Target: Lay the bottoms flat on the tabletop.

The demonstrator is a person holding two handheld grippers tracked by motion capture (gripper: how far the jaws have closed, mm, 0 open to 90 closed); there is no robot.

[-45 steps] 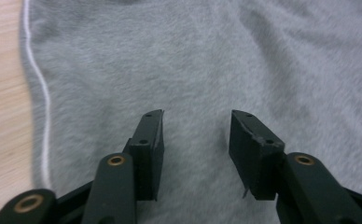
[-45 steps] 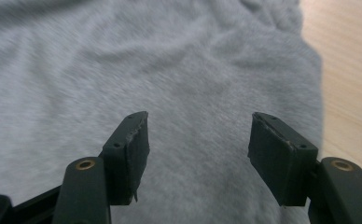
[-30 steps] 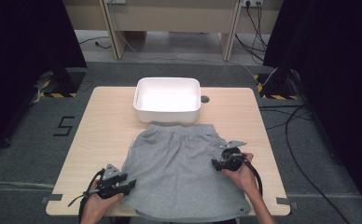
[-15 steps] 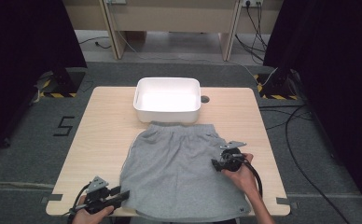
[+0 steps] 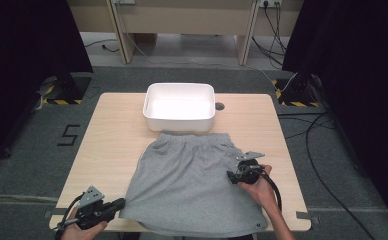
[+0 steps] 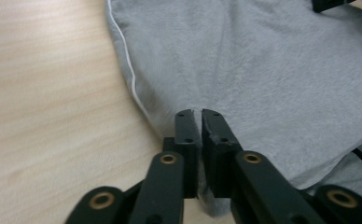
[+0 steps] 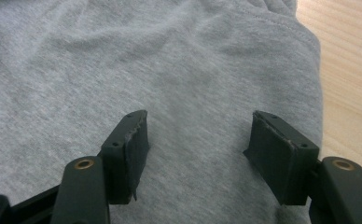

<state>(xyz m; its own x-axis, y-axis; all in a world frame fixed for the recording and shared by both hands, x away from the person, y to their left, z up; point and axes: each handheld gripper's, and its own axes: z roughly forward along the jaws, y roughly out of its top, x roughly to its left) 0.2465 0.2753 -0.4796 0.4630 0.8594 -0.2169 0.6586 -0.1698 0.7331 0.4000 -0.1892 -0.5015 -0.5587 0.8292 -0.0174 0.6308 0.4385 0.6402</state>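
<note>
Grey shorts (image 5: 192, 185) lie flat on the wooden table (image 5: 117, 130), waistband toward the far side. At the near left corner, my left gripper (image 5: 120, 203) has just been closing its jaws. In the left gripper view they stand together at the left gripper (image 6: 201, 115), pinched on the white-piped side edge of the shorts (image 6: 263, 70). My right gripper (image 5: 233, 176) rests on the right side of the shorts. In the right gripper view the right gripper (image 7: 195, 142) is open, with the fabric of the shorts (image 7: 170, 60) lying flat between the jaws.
A white rectangular bin (image 5: 179, 107) stands just beyond the waistband at the far middle. A small round hole (image 5: 219, 106) in the tabletop is beside it. Bare wood shows left of the shorts, and the near table edge (image 5: 82, 231) is right by my left hand.
My left gripper has drawn back from on top of the shorts toward the near left corner and its jaws have shut at the fabric edge. The right gripper has kept still.
</note>
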